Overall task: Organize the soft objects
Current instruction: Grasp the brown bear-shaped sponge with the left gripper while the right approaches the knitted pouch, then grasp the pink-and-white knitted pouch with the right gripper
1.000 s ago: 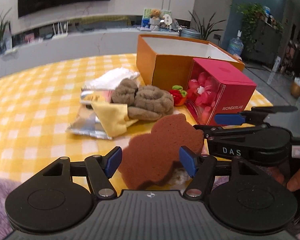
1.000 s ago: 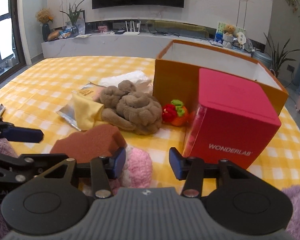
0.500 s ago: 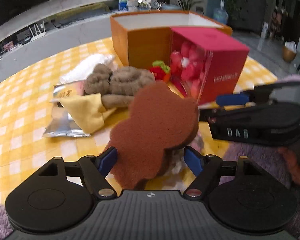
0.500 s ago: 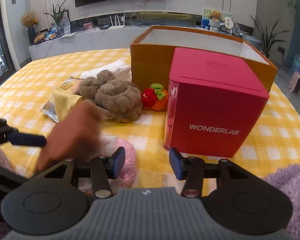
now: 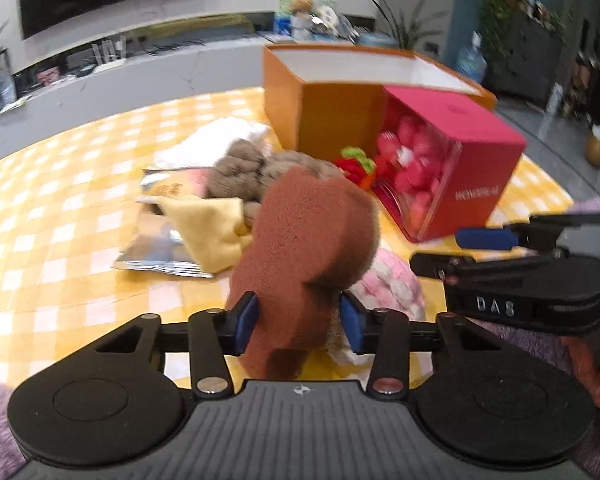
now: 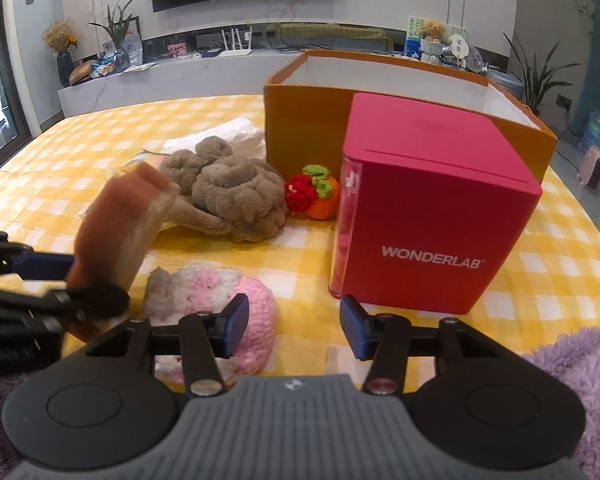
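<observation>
Brown sponge [image 5: 312, 248], loose between wide left jaws a second earlier, now stood tilted up off the bench [image 5: 52, 216] as the left gripper [image 5: 298, 322] was closing on its lower end. Right gripper [image 6: 288, 330] hung open, opening slightly, empty beside the pink knit [image 6: 216, 288]. Orange box [image 6: 304, 120] likely came next.

Your left gripper [image 5: 297, 320] black with blue pads and silver screws, ribbed grey housing, your right gripper [image 6: 290, 330] alike, "DAS" lettered on its side, fluffy lilac sleeves [image 6: 576, 364] beside both

two boxes [image 6: 440, 208], one sponge [image 5: 312, 240], two tongs [image 5: 298, 322]
</observation>
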`<state>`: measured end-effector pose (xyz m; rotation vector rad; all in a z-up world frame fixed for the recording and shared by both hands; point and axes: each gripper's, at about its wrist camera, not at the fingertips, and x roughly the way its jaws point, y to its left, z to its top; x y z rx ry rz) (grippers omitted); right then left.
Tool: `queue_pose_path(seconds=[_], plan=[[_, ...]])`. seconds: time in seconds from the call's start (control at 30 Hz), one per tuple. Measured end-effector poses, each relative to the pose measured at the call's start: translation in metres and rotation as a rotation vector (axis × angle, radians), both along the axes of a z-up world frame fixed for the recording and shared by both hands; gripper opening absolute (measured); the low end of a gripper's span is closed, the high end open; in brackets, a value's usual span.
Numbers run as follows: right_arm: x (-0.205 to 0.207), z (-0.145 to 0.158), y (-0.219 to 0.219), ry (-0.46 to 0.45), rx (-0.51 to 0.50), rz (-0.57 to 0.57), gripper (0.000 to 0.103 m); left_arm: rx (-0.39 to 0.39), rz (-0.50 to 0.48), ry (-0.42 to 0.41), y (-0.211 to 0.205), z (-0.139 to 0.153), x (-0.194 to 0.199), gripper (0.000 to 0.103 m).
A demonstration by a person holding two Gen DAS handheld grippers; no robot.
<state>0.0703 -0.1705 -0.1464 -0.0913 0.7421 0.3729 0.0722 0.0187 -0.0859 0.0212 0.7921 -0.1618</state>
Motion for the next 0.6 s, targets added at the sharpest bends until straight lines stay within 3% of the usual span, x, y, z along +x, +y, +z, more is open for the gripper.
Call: queue_pose_path(seconds=[0.1, 0.17, 0.33, 0.6], plan=[[-0.004, 0.004, 0.002, -0.008, 0.017, 0.025, 0.066, -0.05, 0.06, -0.003, 0.015, 0.009, -0.006, 0.047], [-0.007, 0.006, 0.005, -0.007, 0.028, 0.055, 0.073, -0.085, 0.103, 0.04, 0.026, 0.011, -0.005, 0.047], [-0.015, 0.005, 0.022, 0.01, 0.003, 0.141, 0.081, -0.187, 0.183, 0.085, 0.049, 0.004, -0.005, 0.048], [-0.015, -0.005, 0.04, 0.049, -0.045, 0.182, 0.087, -0.088, 0.18, 0.076, 0.039, -0.004, 0.004, 0.052]])
